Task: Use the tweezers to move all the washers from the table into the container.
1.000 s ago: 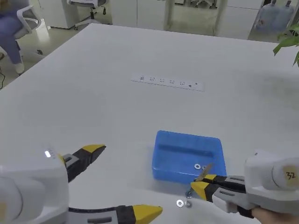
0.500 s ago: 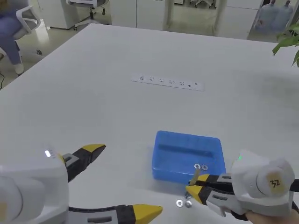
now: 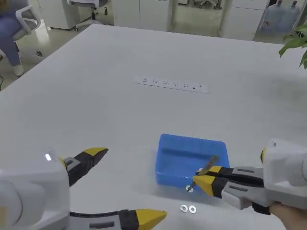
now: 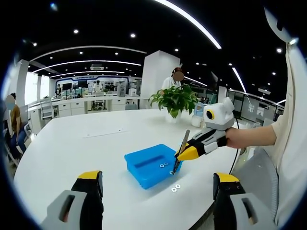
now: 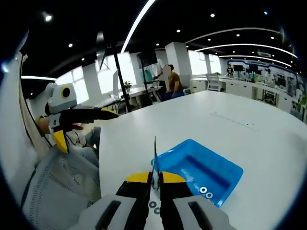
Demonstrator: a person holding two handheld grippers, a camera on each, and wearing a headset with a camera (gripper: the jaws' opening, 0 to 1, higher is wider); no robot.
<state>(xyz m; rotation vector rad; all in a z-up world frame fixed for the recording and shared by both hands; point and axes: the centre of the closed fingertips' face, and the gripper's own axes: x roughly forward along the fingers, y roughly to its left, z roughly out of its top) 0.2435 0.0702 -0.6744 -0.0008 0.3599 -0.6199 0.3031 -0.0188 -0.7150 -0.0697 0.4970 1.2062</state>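
Observation:
A blue container (image 3: 191, 158) stands on the white table (image 3: 120, 110), near its front edge. My right gripper (image 3: 204, 183) is shut on metal tweezers (image 3: 207, 171). Their tip holds a small washer (image 3: 189, 189) at the container's near wall. Two washers (image 3: 188, 208) lie on the table just in front of the container. In the right gripper view the tweezers (image 5: 154, 155) rise between the jaws, with two washers (image 5: 206, 192) inside the container (image 5: 204, 165). My left gripper (image 3: 125, 187) hangs open at the lower left, holding nothing. The left gripper view shows the right gripper (image 4: 196, 147) over the container (image 4: 146, 167).
A flush socket strip (image 3: 171, 85) is set into the middle of the table. A potted plant (image 3: 295, 44) stands at the far right edge. Office chairs (image 3: 21, 24) are beyond the table's far left. People (image 5: 169, 79) sit farther back in the room.
My right gripper went down to the washers on the table, then rose toward the container's near wall with one washer at the tweezers' tip. Two washers stay on the table. The left gripper held still.

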